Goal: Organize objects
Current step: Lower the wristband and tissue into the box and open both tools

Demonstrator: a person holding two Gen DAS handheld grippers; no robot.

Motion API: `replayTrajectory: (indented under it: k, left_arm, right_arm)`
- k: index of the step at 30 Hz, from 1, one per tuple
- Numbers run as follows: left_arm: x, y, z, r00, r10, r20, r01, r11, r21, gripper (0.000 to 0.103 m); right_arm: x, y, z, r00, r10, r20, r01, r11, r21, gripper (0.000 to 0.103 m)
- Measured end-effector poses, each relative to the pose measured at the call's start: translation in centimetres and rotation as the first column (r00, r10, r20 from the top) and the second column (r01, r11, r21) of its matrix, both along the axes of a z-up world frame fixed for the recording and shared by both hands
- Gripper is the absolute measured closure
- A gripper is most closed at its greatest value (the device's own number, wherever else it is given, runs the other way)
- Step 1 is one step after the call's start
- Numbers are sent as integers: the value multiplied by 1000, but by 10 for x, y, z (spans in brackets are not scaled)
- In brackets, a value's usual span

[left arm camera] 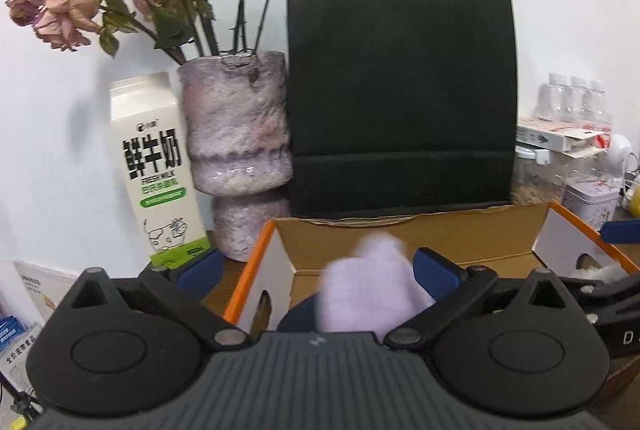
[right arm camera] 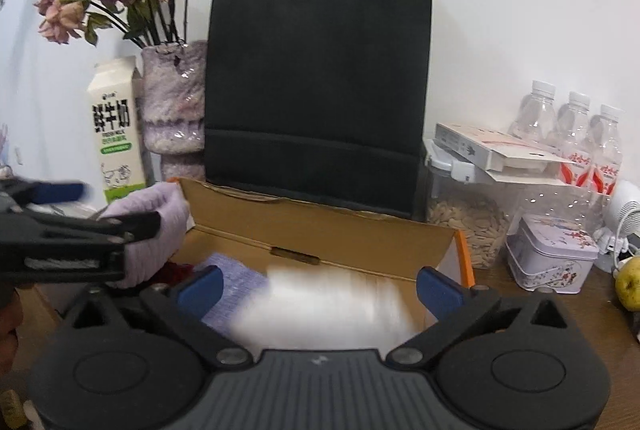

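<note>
Both my hand-held grippers, left [left arm camera: 316, 270] and right [right arm camera: 320, 284], stand spread wide over the open cardboard box [right arm camera: 320, 234], pinching nothing. A blurred lilac cloth [left arm camera: 368, 290] sits between the left jaws; a blurred white item [right arm camera: 320, 306] between the right, untouched.

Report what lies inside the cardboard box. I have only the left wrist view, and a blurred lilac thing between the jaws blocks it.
Observer: A flat lilac sheet lies on the floor of the cardboard box.
Operator: Check the right hand-held gripper.
Observer: The right hand-held gripper is open over the box, with a blurred white thing between its jaws, not gripped.
Operator: Name anything else inside.
Observer: A dark red thing lies beside the sheet.
</note>
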State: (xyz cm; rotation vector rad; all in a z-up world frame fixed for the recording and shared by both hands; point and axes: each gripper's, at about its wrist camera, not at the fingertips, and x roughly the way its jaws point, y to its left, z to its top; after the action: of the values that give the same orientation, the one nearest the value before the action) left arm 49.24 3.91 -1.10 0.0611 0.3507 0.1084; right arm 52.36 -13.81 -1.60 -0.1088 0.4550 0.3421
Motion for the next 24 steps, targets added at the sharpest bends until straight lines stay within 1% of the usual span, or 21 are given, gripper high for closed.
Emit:
replayTrajectory:
  k: [6,13,24]
  left_arm:
    - [2,4,-2,1000,26,-17,-26,1000,-10,0]
    - [-4,4,-2,999,33,-13,-33,999,-26,0]
    - [-39,7,2,999,54,-3,-54,997,-51,0]
  right_arm:
    - [1,0,-2,1000,-7,-4,7,1000,-5,0]
    - [-4,2,-1,1000,7,1,-7,1000,-12,0]
    - [-34,2,7,999,36,37,-36,999,-8,0]
